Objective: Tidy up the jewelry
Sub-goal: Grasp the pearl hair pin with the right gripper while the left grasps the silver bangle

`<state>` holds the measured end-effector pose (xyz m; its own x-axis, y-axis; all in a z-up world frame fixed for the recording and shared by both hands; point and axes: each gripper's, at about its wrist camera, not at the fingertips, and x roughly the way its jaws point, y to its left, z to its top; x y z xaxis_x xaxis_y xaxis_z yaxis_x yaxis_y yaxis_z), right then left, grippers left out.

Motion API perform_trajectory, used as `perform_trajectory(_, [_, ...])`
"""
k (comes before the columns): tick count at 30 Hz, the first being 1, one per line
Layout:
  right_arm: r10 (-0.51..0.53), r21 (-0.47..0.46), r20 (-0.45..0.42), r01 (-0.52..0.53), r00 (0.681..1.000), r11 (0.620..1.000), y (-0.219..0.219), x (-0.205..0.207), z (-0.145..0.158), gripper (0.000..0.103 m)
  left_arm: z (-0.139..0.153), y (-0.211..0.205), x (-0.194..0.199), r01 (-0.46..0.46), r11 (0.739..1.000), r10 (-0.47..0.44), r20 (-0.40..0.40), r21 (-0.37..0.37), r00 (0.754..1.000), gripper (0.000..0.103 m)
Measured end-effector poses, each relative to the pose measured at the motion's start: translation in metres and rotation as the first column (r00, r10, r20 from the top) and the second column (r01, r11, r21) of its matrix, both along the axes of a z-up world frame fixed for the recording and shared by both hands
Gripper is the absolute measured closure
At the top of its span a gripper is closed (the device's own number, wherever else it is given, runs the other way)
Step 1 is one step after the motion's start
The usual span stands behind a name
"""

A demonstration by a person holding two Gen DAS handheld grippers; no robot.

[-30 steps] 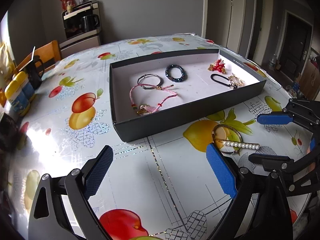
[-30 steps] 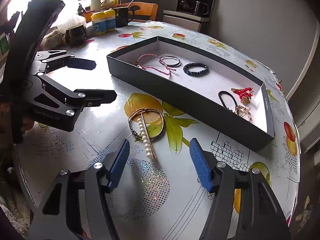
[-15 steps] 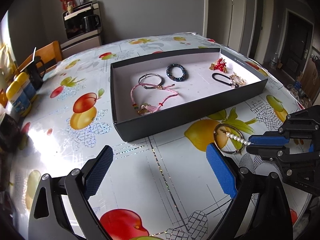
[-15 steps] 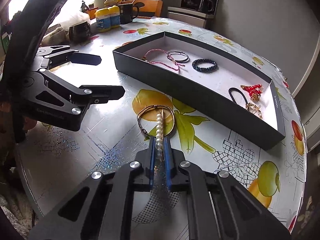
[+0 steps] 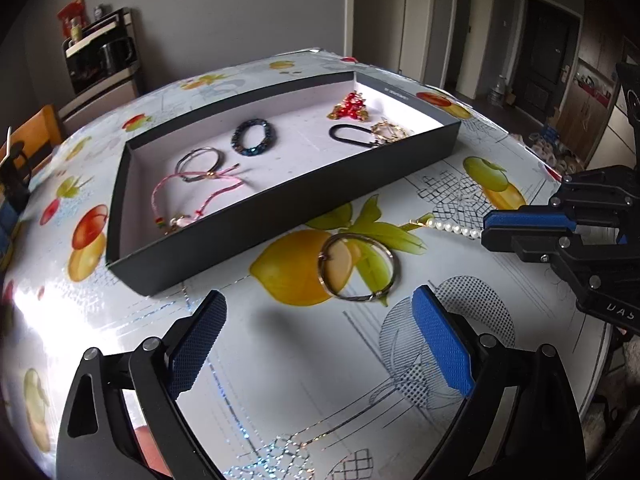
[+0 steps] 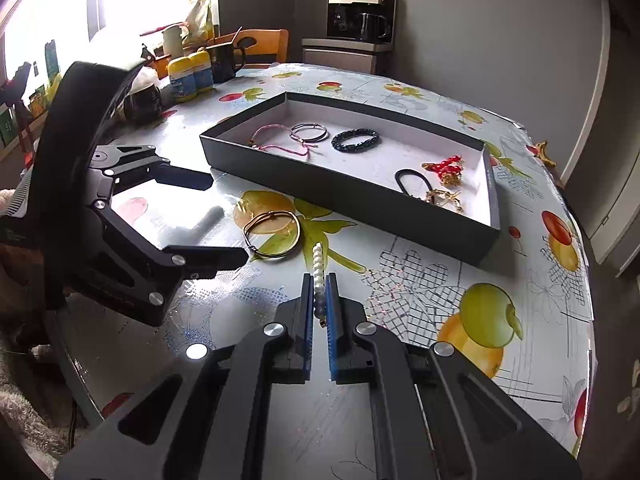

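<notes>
My right gripper (image 6: 319,284) is shut on a pearl hair clip (image 6: 318,262) and holds it above the table, right of the bangle; it also shows in the left wrist view (image 5: 486,230) with the clip (image 5: 450,227). A gold bangle (image 5: 358,267) lies on the tablecloth, also in the right wrist view (image 6: 272,234). My left gripper (image 5: 320,336) is open and empty, just short of the bangle. The black tray (image 5: 280,204) holds a pink cord bracelet (image 5: 192,192), a thin bangle (image 5: 200,160), a dark bead bracelet (image 5: 254,137), a black hair tie (image 5: 352,134) and a red ornament (image 5: 350,106).
The table (image 5: 304,360) has a glossy fruit-print cloth. Mugs and yellow-capped bottles (image 6: 190,74) stand at its far left edge by a wooden chair (image 6: 264,46). A coffee machine (image 6: 360,16) stands on a cabinet by the wall. The table's right edge is close to the right gripper.
My right gripper closed on the pearl clip, lifted it off the bangle and moved it to the right. My left gripper has stayed open and moved closer to the bangle.
</notes>
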<state>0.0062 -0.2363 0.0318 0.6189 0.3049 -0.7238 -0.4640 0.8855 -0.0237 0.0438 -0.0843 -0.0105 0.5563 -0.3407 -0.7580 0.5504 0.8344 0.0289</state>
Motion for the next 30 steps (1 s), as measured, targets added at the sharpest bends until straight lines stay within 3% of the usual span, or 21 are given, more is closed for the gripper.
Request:
perform_trajectory(4, [-0.013, 0.011, 0.005, 0.013, 1.0, 1.0, -0.011, -0.005, 0.003, 0.097, -0.003, -0.018, 0.002, 0.04, 0.999, -0.04, 0.004, 0.037, 0.999, 0.014])
perform_trajectory(6, [-0.011, 0.016, 0.005, 0.011, 1.0, 1.0, -0.012, -0.006, 0.003, 0.097, -0.006, -0.025, 0.003, 0.067, 0.996, -0.066, -0.017, 0.054, 0.998, 0.026])
perform_trajectory(10, [-0.008, 0.022, 0.005, 0.008, 1.0, 1.0, -0.013, -0.005, 0.002, 0.097, -0.004, -0.026, 0.004, 0.092, 0.996, -0.092, -0.023, 0.019, 0.996, 0.055])
perform_trajectory(21, [0.003, 0.029, 0.006, -0.003, 1.0, 1.0, -0.013, -0.004, 0.006, 0.097, 0.002, -0.018, -0.01, 0.11, 0.993, -0.111, 0.02, 0.045, 0.994, 0.056])
perform_trajectory(26, [0.01, 0.04, 0.028, -0.011, 1.0, 0.999, -0.015, 0.0, 0.026, 0.097, 0.032, -0.004, -0.017, 0.114, 0.993, -0.114, 0.061, 0.007, 0.992, 0.056])
perform_trajectory(30, [-0.009, 0.034, 0.078, 0.006, 0.997, 0.999, -0.016, 0.016, 0.049, 0.097, 0.063, 0.005, 0.0, 0.088, 0.996, -0.085, 0.107, -0.021, 0.991, 0.056])
